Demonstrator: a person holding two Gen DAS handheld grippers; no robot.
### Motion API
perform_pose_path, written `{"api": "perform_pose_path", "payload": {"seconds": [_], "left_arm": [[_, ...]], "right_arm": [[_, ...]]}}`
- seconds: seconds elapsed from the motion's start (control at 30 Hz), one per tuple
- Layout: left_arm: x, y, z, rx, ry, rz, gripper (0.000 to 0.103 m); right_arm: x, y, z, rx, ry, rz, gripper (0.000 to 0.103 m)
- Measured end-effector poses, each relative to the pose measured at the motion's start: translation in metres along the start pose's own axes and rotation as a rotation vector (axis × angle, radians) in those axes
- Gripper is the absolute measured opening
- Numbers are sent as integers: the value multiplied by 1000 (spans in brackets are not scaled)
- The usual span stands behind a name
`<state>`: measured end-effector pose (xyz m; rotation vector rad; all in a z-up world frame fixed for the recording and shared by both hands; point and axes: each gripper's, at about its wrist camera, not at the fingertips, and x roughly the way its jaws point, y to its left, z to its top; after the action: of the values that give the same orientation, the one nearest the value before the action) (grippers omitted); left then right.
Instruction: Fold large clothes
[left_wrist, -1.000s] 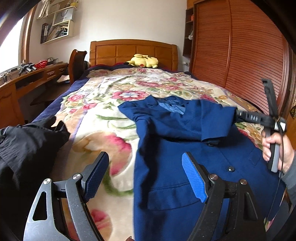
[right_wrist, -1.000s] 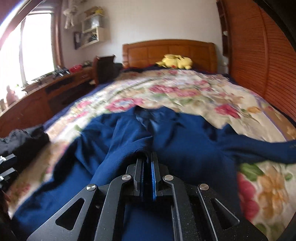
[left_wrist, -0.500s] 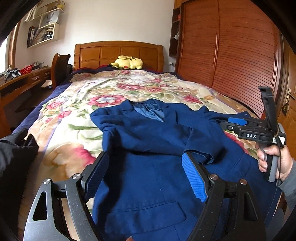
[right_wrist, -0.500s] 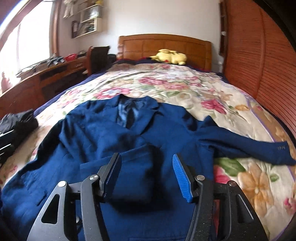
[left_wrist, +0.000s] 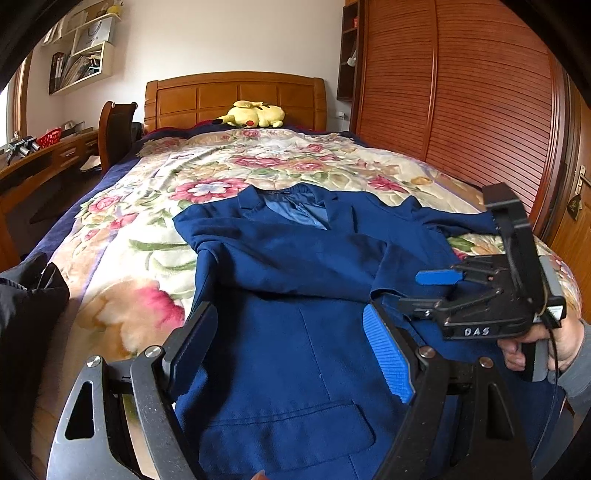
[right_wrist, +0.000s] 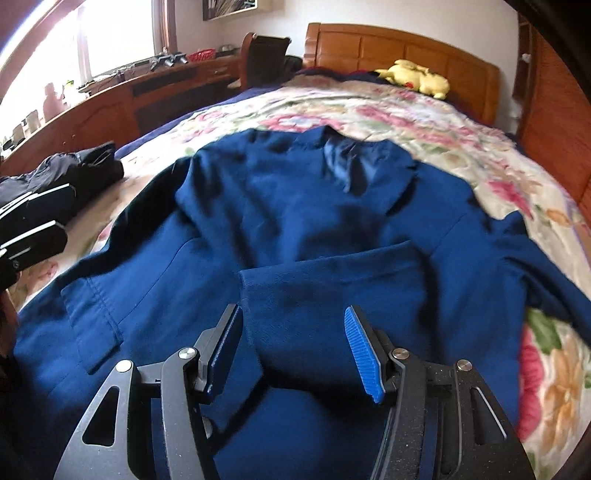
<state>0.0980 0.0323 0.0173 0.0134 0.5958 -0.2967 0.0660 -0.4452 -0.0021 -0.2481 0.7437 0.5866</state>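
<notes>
navy blue woollen suit jacket (right_wrist: 295, 229) lies flat on floral bed (left_wrist: 155, 229) | probably heavy, soft, not slippery | take free right sleeve cuff | left claw (left_wrist: 291, 350) apart, empty | right claw (right_wrist: 295, 350) apart, empty

navy blazer (left_wrist: 288, 332) flat, one sleeve folded across

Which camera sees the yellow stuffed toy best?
The left wrist view. There the yellow stuffed toy lies sharp and nearly centred against the headboard, with its red cheek showing. The right wrist view shows it too, but off to the upper right, tilted and blurrier.
</notes>
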Motion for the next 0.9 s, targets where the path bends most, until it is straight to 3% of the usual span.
{"api": "perform_pose_path", "payload": {"seconds": [0.37, 0.4, 0.47, 0.53, 0.7, 0.9], "left_arm": [[0, 3, -3, 8, 14, 18, 82], [0, 3, -3, 7, 16, 18, 82], [1, 4, -3, 9, 20, 20, 82], [0, 4, -4, 12, 23, 23, 82], [-2, 5, -6, 12, 21, 27, 82], [-5, 8, -7, 3, 14, 23, 82]], "right_arm": [[13, 8, 1, -37, 70, -33, 59], [11, 9, 1, -47, 65, -43, 53], [6, 11, 3, -68, 47, -39, 21], [-5, 11, 3, -70, 18, -42, 4], [-44, -8, 3, 7, -94, -80, 3], [-77, -39, -9, 92, -133, -180, 3]]}}
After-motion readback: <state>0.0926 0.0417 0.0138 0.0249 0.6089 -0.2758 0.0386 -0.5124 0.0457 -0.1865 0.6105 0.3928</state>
